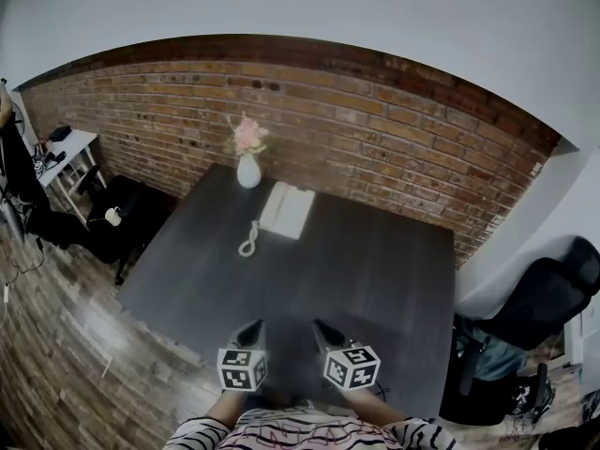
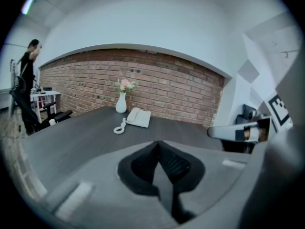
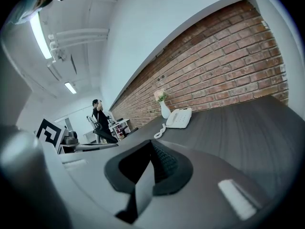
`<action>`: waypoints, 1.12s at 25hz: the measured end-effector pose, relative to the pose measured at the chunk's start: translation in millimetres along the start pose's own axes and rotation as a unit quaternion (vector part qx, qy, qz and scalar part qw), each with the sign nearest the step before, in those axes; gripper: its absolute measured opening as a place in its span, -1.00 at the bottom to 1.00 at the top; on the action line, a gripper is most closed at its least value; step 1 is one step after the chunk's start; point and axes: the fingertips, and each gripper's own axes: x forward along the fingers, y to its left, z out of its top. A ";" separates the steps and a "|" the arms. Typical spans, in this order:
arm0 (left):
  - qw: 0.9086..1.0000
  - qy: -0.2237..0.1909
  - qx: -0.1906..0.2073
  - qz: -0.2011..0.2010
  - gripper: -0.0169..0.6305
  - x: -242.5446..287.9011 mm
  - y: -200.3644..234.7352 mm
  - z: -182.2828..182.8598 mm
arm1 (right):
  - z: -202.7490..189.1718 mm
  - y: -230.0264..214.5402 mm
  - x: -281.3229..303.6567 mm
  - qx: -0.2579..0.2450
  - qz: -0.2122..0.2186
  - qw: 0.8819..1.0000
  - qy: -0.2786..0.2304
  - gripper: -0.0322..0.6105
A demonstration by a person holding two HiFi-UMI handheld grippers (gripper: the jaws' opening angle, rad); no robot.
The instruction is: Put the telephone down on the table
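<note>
A white telephone (image 1: pixel 287 210) lies flat on the far side of the dark table (image 1: pixel 366 261), with its coiled cord (image 1: pixel 248 240) trailing toward me. The left gripper view has the telephone (image 2: pixel 138 117) and cord (image 2: pixel 119 127) well ahead of the jaws. From the right gripper view the telephone (image 3: pixel 180 118) is just as distant. My left gripper (image 1: pixel 251 329) and right gripper (image 1: pixel 328 330) hover side by side over the table's near edge, far from the phone. Both are shut with nothing between the jaws, as the left gripper (image 2: pixel 159 146) and right gripper (image 3: pixel 151 145) show close up.
A white vase (image 1: pixel 248 170) with pink flowers stands behind the phone by the brick wall. A black chair (image 1: pixel 122 218) and a white desk (image 1: pixel 70 153) are at the left, an office chair (image 1: pixel 544 298) at the right. A person (image 2: pixel 28 75) stands far left.
</note>
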 end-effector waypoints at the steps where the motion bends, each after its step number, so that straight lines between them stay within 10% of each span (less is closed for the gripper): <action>1: 1.000 0.002 -0.001 0.003 -0.94 -2.7 -2.2 -4.6 | -3.2 -0.5 -3.3 0.000 0.001 1.000 0.003 -0.90; 28: 0.999 0.030 -0.009 0.033 -0.94 -24.2 -36.8 -41.3 | -38.4 -16.2 -34.9 0.022 0.018 0.999 0.045 -0.90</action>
